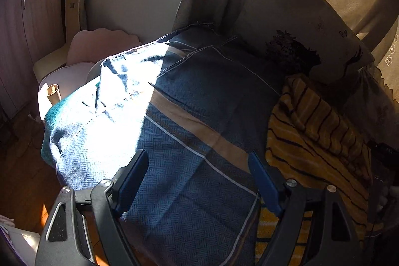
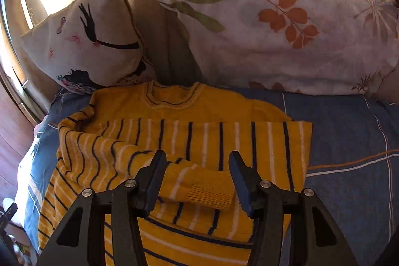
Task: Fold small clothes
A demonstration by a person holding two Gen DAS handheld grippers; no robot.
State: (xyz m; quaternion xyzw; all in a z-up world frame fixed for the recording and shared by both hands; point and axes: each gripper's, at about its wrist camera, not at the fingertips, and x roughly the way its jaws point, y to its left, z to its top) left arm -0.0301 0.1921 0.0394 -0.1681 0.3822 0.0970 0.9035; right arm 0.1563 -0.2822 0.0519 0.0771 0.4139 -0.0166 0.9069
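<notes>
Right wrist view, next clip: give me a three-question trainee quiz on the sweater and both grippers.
1. True or false: the right gripper is shut on the yellow striped sweater.
2. Which part of the sweater lies between the right gripper's fingers? A) neckline B) ribbed sleeve cuff C) bottom hem
3. Fill in: in the left wrist view, the left gripper hovers over the ____ bedcover, with the sweater to its right.

Key: 1 false, the fingers stand apart. 2 B, the ribbed sleeve cuff, folded across the body. 3 blue.
</notes>
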